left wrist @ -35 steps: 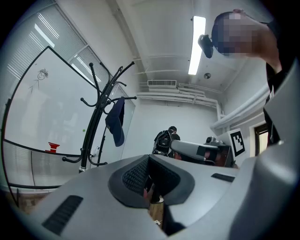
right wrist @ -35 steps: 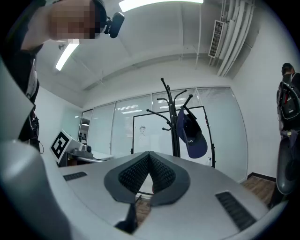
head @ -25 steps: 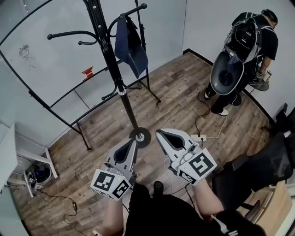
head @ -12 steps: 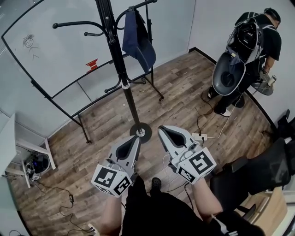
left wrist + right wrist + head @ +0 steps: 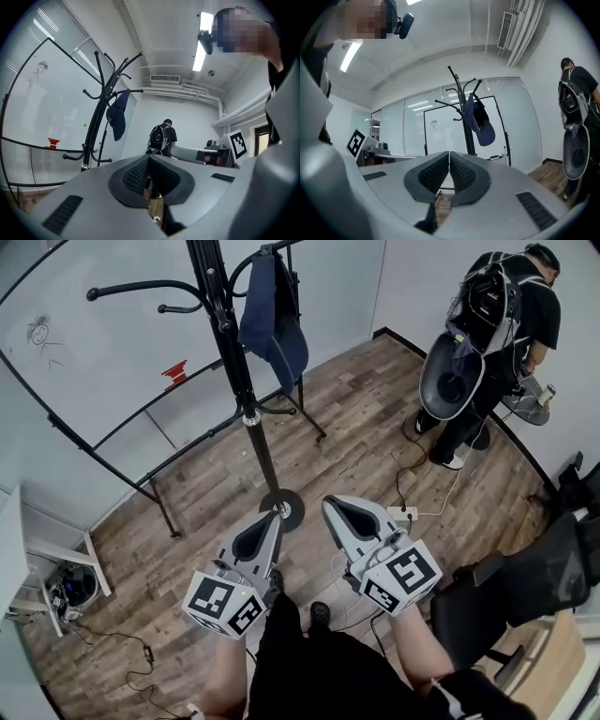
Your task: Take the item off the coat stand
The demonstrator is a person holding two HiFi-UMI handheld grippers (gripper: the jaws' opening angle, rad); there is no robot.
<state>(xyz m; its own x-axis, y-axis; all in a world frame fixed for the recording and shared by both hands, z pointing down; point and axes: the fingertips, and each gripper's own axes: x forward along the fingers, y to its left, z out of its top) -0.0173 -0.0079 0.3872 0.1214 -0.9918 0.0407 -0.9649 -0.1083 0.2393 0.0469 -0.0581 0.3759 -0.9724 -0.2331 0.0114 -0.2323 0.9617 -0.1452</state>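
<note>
Black stand base [image 5: 292,515], head view only

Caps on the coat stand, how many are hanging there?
1. The dark blue fabric cap hangs from an upper hook of the black metal coat stand; its other visible hooks are bare.

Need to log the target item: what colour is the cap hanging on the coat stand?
Dark navy blue. The cap shows best in the head view.
</note>
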